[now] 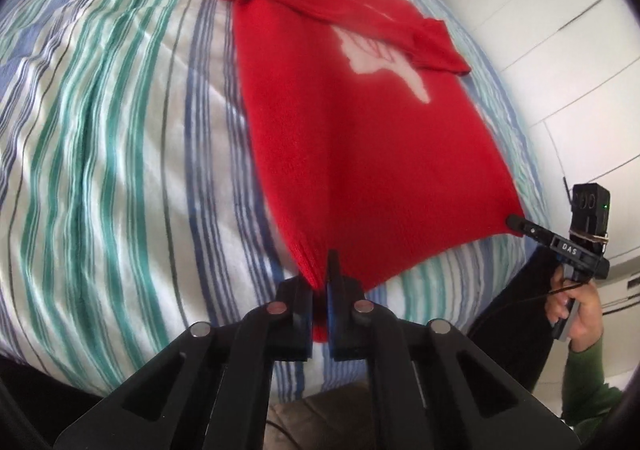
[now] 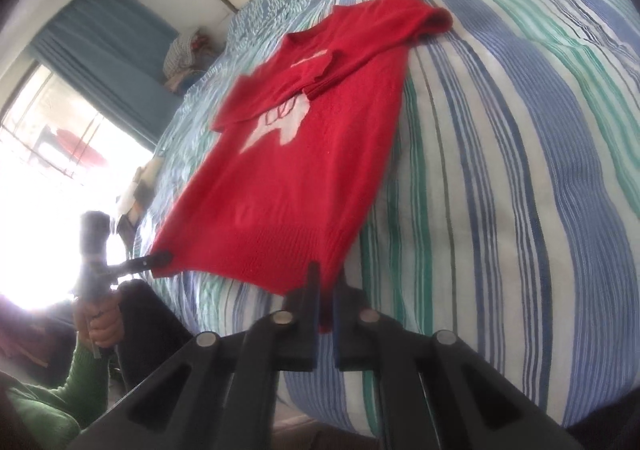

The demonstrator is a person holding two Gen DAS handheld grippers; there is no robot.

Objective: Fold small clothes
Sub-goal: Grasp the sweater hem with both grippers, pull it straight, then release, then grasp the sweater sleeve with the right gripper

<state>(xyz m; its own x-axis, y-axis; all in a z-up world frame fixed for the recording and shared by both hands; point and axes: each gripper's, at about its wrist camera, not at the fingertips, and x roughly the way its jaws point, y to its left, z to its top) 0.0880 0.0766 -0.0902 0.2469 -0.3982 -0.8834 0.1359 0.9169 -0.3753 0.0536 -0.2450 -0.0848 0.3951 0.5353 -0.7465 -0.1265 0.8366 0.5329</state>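
Both grippers pinch the sweater's hem corners!
The red sweater lies on the striped bed, sleeves folded across its chest; left gripper and right gripper clamp thin knit, so uneven lifting risks a slip or skewed fold.

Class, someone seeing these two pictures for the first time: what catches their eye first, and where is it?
A bright red sweater with a white motif lies on a striped bedspread, sleeves folded across its chest. The left gripper and right gripper each pinch one corner of its near hem.
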